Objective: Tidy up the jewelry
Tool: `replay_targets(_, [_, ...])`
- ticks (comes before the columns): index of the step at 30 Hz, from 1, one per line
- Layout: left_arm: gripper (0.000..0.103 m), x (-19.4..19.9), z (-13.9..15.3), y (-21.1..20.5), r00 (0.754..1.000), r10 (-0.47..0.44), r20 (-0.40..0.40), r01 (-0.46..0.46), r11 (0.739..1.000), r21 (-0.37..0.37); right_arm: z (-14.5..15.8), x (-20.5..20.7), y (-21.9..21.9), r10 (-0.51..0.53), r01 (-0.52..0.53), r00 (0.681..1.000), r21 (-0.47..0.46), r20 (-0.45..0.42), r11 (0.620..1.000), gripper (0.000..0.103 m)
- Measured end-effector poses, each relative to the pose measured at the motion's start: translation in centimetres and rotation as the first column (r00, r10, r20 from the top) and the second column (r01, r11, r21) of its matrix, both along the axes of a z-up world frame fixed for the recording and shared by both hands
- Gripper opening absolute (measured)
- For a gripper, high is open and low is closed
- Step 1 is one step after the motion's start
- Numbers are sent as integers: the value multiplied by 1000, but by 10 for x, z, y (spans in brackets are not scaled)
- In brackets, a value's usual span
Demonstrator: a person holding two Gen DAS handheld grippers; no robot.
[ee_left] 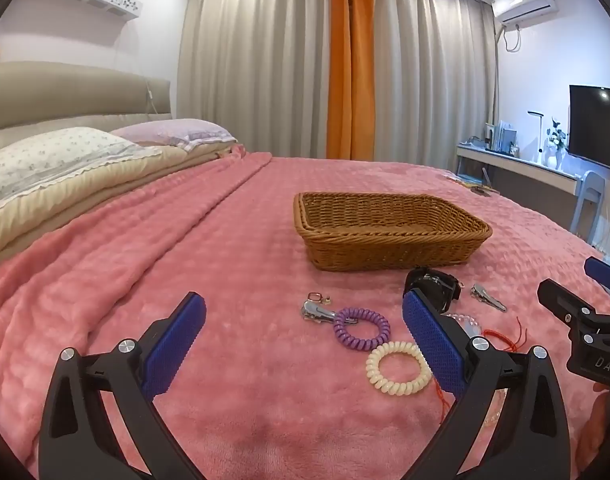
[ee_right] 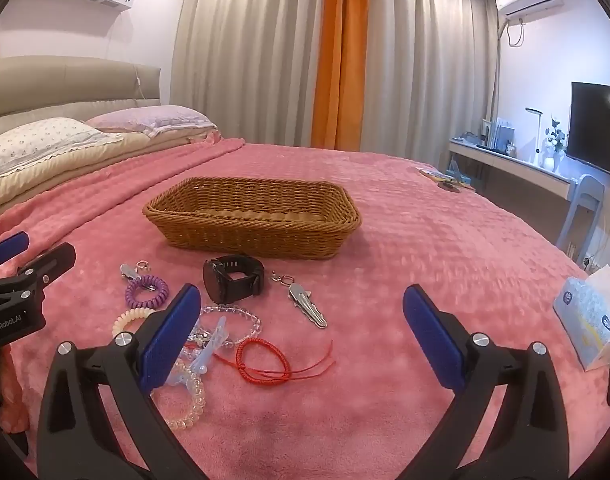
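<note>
Left gripper (ee_left: 305,312), right gripper (ee_right: 301,304) both wide open, empty, above pink blanket (ee_right: 445,248). Basket (ee_right: 253,222) mid-bed; watch (ee_right: 233,280), bracelets, hair clips beside its near edge.

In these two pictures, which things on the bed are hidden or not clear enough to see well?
- Basket floor: both views, the near wall hides most of it, so its contents cannot be told.
- Clear bead bracelets: right wrist view, partly behind the right tool's finger; left wrist view, almost wholly behind the left tool's finger.
- Watch: left wrist view, lower part covered by that finger.
- Small items at the bed's far edge: too small to name.
</note>
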State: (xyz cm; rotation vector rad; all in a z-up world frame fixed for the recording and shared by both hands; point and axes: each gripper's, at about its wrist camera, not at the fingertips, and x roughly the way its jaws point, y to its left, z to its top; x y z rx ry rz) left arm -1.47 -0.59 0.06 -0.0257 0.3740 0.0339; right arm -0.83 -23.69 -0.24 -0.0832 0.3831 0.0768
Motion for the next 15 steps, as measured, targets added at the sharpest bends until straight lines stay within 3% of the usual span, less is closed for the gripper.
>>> replay_targets(15, [96,-1,-2,-1,1000,1,-4,-1,1000,-2,-1,3,3,3,-3,1000,-5,-1,1000,96])
